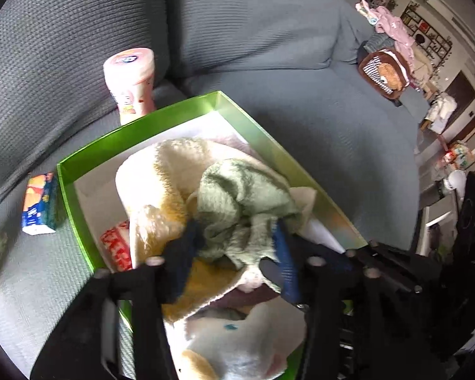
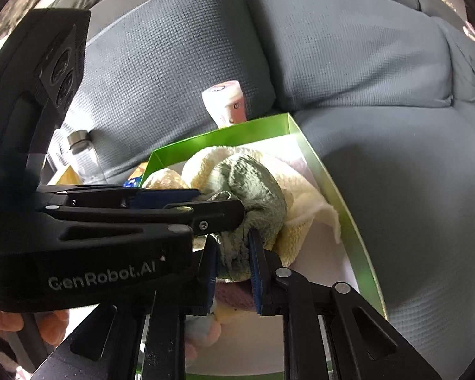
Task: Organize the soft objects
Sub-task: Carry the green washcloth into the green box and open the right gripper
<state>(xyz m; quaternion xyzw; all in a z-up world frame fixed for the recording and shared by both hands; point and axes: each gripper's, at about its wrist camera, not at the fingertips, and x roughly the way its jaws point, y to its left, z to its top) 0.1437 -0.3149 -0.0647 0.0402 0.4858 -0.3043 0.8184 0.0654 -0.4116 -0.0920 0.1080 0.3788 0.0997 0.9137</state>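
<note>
Green cloth (image 2: pixel 253 190) sits pinched in both your grippers, left gripper (image 1: pixel 234 250) and right gripper (image 2: pixel 234 259), above the green box (image 1: pixel 247 110). You're stowing it; next, lower and release.

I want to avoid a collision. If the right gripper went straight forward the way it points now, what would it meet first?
The right gripper already pinches the green cloth. Going straight on, it would press that cloth into the cream towel inside the green box; the left gripper crosses very close, though depth is unclear.
</note>
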